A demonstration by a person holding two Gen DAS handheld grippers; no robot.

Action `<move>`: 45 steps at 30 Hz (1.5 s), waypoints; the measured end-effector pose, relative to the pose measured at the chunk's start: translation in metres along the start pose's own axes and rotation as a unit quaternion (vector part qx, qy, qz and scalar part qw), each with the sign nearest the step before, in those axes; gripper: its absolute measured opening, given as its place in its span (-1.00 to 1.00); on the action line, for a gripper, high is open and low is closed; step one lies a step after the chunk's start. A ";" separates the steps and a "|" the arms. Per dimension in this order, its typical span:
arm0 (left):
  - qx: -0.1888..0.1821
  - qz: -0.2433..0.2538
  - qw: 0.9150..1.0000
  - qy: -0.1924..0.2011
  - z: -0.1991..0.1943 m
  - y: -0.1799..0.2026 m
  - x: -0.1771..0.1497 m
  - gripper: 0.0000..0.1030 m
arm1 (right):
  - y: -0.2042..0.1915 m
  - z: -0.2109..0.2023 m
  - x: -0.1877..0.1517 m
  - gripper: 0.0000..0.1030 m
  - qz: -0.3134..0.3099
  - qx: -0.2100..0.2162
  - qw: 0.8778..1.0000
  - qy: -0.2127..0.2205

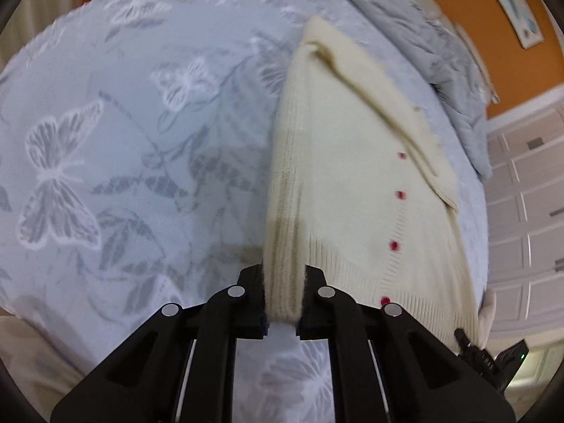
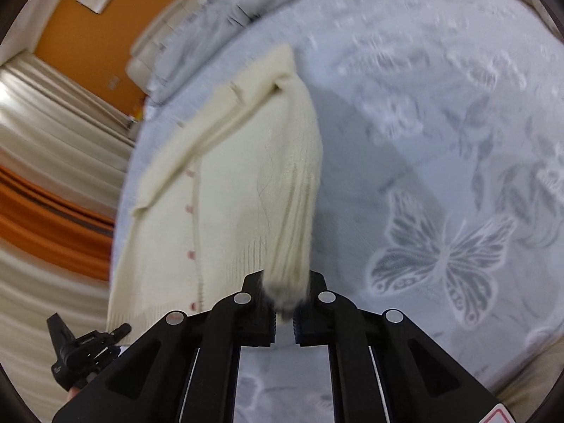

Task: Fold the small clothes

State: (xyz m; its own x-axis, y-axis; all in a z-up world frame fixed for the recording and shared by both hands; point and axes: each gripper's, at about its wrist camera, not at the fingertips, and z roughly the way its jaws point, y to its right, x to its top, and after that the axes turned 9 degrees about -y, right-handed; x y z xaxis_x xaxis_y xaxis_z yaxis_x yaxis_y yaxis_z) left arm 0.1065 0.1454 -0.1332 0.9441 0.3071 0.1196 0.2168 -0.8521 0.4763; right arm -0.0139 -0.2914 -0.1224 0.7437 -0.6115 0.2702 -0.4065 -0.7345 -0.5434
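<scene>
1. Left gripper (image 1: 282,303): low in its own wrist view, pointing forward along the bed. Its two black fingers are clamped on a bunched, ribbed edge of the cardigan, which fills the gap between them. In the right wrist view it shows as a small dark shape (image 2: 84,349) just beside the cardigan's ribbed hem, at the hem's left end.

2. Right gripper (image 2: 283,301): low in its own view, likewise pointing forward. Its jaws are clenched on a gathered knit fold of the cardigan; the cloth at the pinch is blurred. In the left wrist view its tip (image 1: 490,356) sits at the cardigan's far hem corner, partly cut off by the frame edge.

3. Cream cardigan (image 1: 352,183): knit, with a row of red buttons (image 1: 400,195) down its front and a ribbed hem. It lies on the bedspread, its near edges lifted into the two grippers; one sleeve is folded across the body along the button side. Seen also from the right (image 2: 229,183).

4. Bedspread (image 1: 123,141): pale blue-grey with a white and grey butterfly and leaf pattern, beneath the cardigan on all sides.

5. Grey quilt (image 1: 430,46): crumpled, beyond the cardigan's collar end, apart from it.

6. Orange wall (image 1: 511,70): behind the quilt, carrying a framed picture (image 1: 511,3).

7. White panelled cabinets (image 1: 525,211): beyond the bed edge, on the cardigan's button side.

8. Cream and orange curtains (image 2: 53,194): beyond the bed edge in the right wrist view, past the cardigan's sleeve side.
</scene>
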 end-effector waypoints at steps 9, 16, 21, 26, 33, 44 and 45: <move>-0.011 0.061 0.998 -0.016 -0.068 0.000 -0.079 -0.85 | 0.034 -0.078 -0.078 -0.88 -0.039 -0.010 0.998 -0.041; -0.013 0.077 0.995 -0.060 -0.133 -0.026 -0.190 -0.85 | 0.044 -0.162 -0.176 -0.88 -0.089 -0.016 0.992 -0.084; -0.039 0.079 0.996 -0.022 -0.184 -0.011 -0.202 -0.85 | 0.018 -0.204 -0.148 -0.87 -0.100 0.037 0.994 -0.013; -0.030 0.142 0.988 0.044 -0.167 0.042 -0.120 -0.83 | 0.015 -0.152 -0.050 -0.86 -0.064 0.052 0.996 0.034; 0.013 0.126 0.991 0.030 -0.026 0.078 0.002 -0.72 | 0.023 -0.032 0.023 -0.70 -0.029 -0.014 0.999 -0.003; 0.068 0.117 0.983 0.125 -0.010 0.056 0.021 0.77 | 0.043 -0.010 0.051 0.54 -0.036 -0.102 0.994 0.032; 0.071 0.127 0.983 0.114 -0.005 0.057 0.024 0.78 | 0.045 -0.001 0.054 0.54 -0.039 -0.107 0.993 0.022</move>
State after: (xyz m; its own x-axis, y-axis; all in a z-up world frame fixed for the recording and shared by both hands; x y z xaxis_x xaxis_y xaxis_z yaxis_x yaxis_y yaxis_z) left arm 0.1402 0.1067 -0.0988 0.8953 0.1512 0.4191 0.0298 -0.9589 0.2822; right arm 0.0074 -0.3571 -0.1315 0.7554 -0.5592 0.3415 -0.4559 -0.8229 -0.3390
